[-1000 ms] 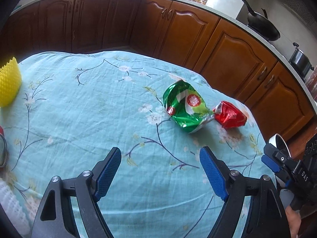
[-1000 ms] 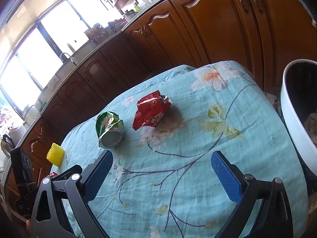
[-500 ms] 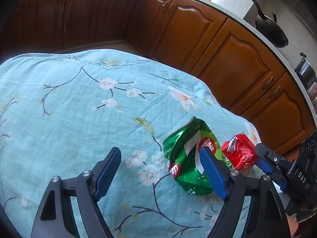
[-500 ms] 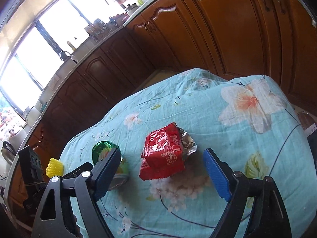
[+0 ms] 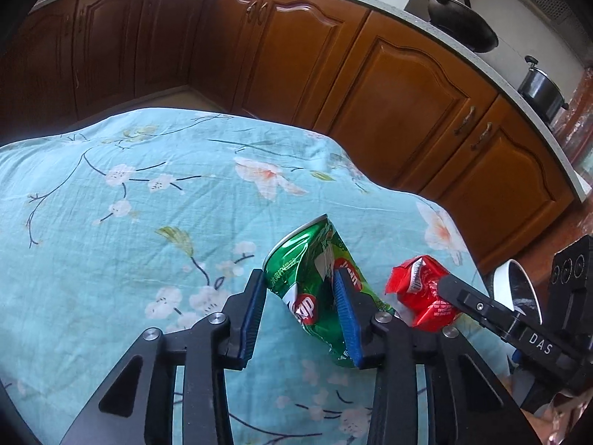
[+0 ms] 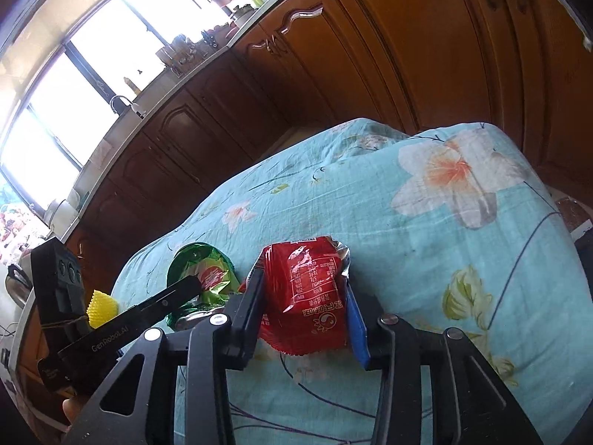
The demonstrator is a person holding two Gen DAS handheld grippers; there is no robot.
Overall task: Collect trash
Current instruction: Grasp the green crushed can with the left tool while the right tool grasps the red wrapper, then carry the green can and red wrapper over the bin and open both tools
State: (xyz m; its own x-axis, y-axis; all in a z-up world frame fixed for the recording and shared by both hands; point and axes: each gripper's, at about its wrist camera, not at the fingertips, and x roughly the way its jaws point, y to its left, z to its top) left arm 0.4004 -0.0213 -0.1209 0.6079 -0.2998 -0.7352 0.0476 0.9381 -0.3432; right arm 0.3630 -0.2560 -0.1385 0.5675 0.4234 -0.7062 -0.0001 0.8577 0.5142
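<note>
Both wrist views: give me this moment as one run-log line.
left gripper: closing on green can | right gripper: closing on red wrapper | both on tablecloth | bin: right

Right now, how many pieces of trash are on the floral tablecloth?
2. The crushed green soda can lies between the left gripper pads, which are closing. The crumpled red foil snack wrapper lies beside it, between the closing right gripper pads. More may lie outside view.

left hand-held gripper [image 5: 302,307]: advanced, closing on green can [image 5: 315,278] | right hand-held gripper [image 6: 304,306]: advanced, closing on red wrapper [image 6: 305,296]
</note>
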